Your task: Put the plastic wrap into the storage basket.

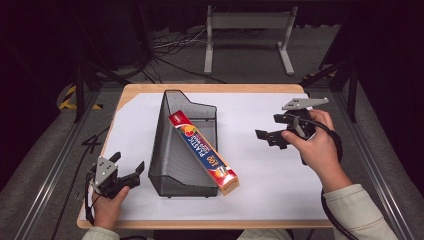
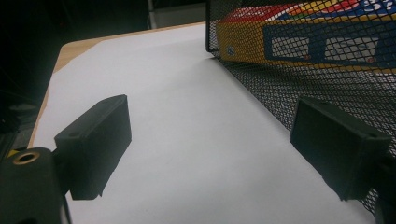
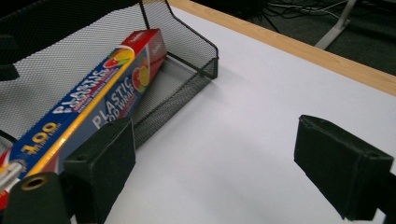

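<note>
1. Plastic wrap box (image 1: pixel 204 152), in the high view, is lying slantwise in the black mesh file holder (image 1: pixel 172 150), its near end sticking out past the holder's low front edge over the white table cover (image 1: pixel 260 165). The left gripper (image 1: pixel 131 169) is sitting near the holder's front left corner with jaws spread wide and holding nothing; the right gripper (image 1: pixel 267 136) is hovering well to the holder's right, jaws also apart and empty. The overhanging end looks like the risk: a nudge there could be tipping the box out or dragging the light holder along.

2. In the left gripper view, the jaws are standing wide over the cover, the far one just beside the mesh wall (image 2: pixel 299 88), behind which the box (image 2: pixel 303 44) is showing. Closing from here could be snagging the mesh instead of anything useful.

3. In the right gripper view, the jaws are gaping wide with bare cover between them, the box (image 3: pixel 88 112) and holder (image 3: pixel 187 70) lying off to one side. An approach from this angle could be striking the box's protruding end, and a pinch on its thin card edge might be slipping.
</note>
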